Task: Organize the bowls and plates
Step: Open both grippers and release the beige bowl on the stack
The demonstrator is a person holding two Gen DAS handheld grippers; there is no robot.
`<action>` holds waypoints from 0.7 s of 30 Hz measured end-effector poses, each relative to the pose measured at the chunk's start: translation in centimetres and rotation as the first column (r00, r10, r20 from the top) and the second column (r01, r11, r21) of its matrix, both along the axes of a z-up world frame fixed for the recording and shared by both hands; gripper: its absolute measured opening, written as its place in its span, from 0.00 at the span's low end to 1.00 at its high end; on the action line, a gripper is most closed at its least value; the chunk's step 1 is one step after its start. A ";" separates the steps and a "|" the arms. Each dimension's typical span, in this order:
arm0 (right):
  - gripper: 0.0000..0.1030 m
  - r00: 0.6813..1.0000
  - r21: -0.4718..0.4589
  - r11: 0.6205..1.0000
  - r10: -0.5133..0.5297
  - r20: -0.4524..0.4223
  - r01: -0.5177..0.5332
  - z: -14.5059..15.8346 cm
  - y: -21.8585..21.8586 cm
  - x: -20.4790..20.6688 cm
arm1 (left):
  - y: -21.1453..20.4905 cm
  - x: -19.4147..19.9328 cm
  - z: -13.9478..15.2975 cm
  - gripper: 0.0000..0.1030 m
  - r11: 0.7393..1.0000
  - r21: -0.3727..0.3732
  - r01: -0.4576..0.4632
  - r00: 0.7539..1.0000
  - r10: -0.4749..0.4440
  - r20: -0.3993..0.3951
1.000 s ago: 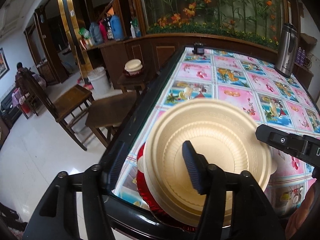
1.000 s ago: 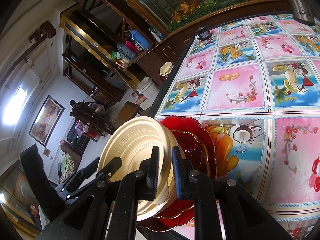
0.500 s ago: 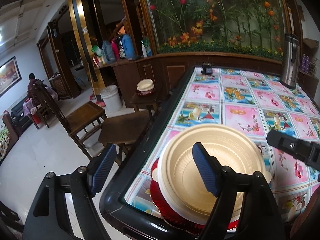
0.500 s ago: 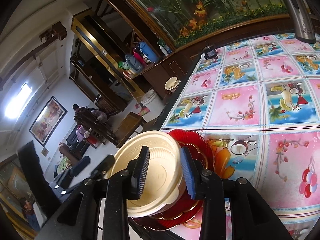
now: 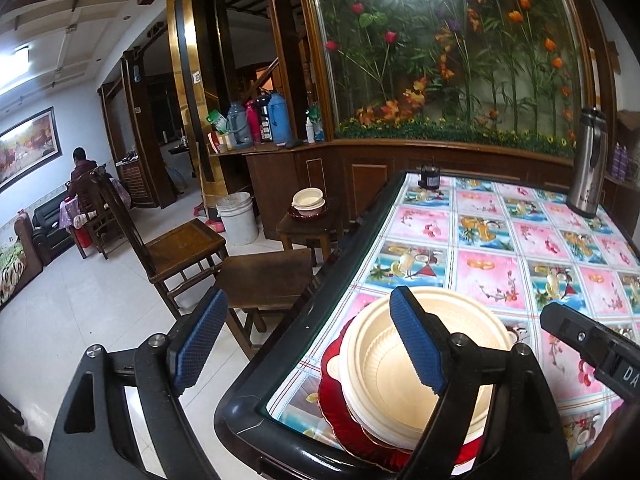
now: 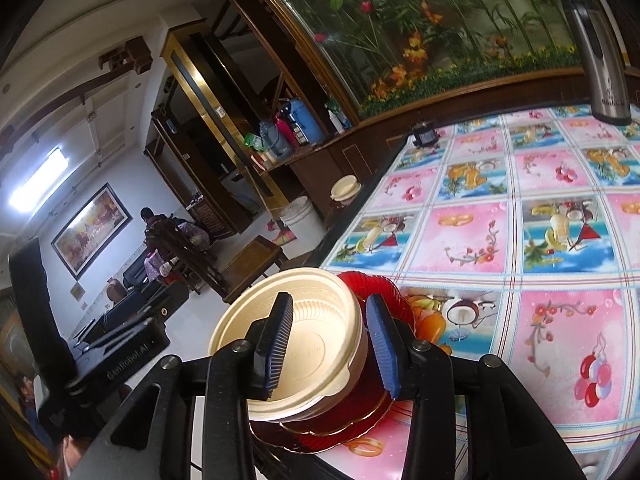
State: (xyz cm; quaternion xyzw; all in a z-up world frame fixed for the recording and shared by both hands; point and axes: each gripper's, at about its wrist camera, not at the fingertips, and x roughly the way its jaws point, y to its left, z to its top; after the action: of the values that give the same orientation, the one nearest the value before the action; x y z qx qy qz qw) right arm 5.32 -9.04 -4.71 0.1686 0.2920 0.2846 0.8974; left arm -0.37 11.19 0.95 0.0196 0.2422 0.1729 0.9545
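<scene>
Nested cream bowls (image 5: pixel 416 376) atop red plates (image 6: pixel 372 412) near worktop (image 5: pixel 496 248) corner for compactness; left hand-held gripper (image 5: pixel 308 340) and right hand-held gripper (image 6: pixel 330 344) both released, gripping nothing.

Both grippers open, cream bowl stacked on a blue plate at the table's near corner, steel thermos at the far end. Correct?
Wrong on one point: the plate under the cream bowl is red, not blue, as the right wrist view shows. The rest holds: left gripper and right gripper are both open, the stack sits at the near corner of the table, and the steel thermos stands at the far end.
</scene>
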 end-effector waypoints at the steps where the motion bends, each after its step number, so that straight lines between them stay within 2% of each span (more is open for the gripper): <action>1: 0.40 1.000 -0.001 1.000 0.000 0.011 0.000 0.1 0.0 -0.2 | 0.0 -0.1 0.1 0.82 1.000 -0.002 0.000 1.000 0.000 0.004; 11: 0.42 0.997 -0.002 1.000 -0.013 0.079 0.014 1.2 -0.7 -1.7 | -0.7 -1.4 1.5 0.82 1.000 -0.006 0.016 0.999 -0.016 0.045; 21: 0.43 0.996 0.029 0.999 -0.033 0.084 0.031 1.2 -2.4 -2.5 | -2.3 -1.8 1.9 0.82 0.999 0.002 0.042 0.998 -0.042 0.043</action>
State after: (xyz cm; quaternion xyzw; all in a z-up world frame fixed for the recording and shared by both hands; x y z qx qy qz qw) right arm 2.80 -11.47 -3.48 0.1734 0.2474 0.2812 0.9109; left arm -2.21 8.89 2.84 0.0215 0.2212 0.1534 0.9629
